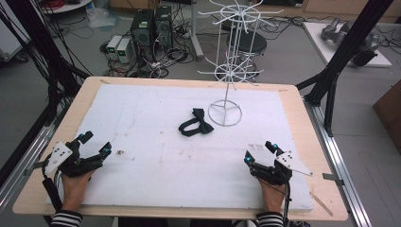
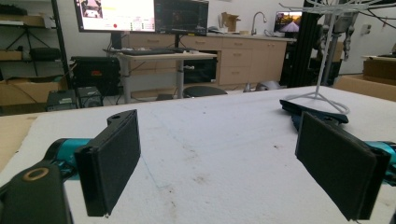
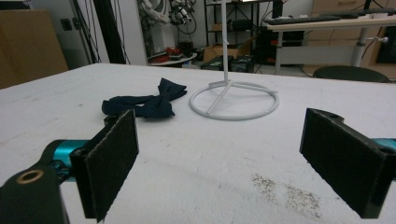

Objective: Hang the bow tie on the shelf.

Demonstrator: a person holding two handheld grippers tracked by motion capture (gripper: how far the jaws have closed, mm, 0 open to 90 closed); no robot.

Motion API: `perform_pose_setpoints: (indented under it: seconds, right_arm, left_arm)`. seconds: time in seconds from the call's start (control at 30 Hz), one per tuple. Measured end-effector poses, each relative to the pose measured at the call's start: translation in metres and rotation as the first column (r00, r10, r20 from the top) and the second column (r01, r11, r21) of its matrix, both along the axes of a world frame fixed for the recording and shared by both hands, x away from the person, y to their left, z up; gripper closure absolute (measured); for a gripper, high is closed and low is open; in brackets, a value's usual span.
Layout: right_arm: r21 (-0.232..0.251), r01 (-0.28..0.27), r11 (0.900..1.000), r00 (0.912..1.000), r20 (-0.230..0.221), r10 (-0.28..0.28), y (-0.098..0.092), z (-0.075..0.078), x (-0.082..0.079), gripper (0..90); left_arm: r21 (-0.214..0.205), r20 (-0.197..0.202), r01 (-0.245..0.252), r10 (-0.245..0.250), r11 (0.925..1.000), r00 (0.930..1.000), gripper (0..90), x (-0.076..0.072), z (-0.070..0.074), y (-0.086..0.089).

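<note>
A dark navy bow tie lies flat on the white foam mat, just left of the ring base of a white wire display rack. My left gripper rests open near the mat's front left, held by a hand. Near the front right, my right gripper is also open. In the right gripper view the bow tie and the rack's ring base lie ahead of the wide-apart jaws. The left gripper view has the bow tie partly hidden behind its right jaw, with the rack base beyond.
The white foam mat covers a wooden table. The rack's wire arms spread out high above its base. Small dirt specks mark the mat. Computers and cables sit on the floor beyond the table.
</note>
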State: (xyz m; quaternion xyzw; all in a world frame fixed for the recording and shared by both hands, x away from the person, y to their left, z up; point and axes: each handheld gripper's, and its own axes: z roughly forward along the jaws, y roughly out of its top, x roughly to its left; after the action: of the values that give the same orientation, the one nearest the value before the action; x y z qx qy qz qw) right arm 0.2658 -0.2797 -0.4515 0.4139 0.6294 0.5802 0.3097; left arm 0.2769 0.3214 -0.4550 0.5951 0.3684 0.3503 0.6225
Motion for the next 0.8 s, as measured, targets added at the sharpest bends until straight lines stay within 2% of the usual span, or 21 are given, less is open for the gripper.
perform_pose_setpoints:
  seconds: [0.3, 0.47, 0.8]
  right_arm:
    - [0.011, 0.017, 0.9998, 0.9998, -0.009, -0.017, -0.0002, 0.0001, -0.0002, 10.7]
    - [-0.002, 0.029, 0.9996, 0.9995, -0.012, -0.029, 0.0009, 0.0002, 0.0004, 10.7]
    - [-0.018, 0.021, 0.9996, 0.9989, -0.042, -0.022, 0.0025, 0.0012, 0.0036, 10.7]
  left_arm:
    - [-0.004, -0.004, 0.001, -0.001, 1.0, 1.0, 14.5, 0.0005, 0.0001, -0.0001]
    - [0.0, 0.008, -0.001, 0.001, 1.0, 1.0, 14.5, -0.0003, -0.0002, -0.0006]
    - [-0.001, -0.007, 0.002, -0.002, 1.0, 1.0, 14.5, 0.0009, 0.0003, 0.0002]
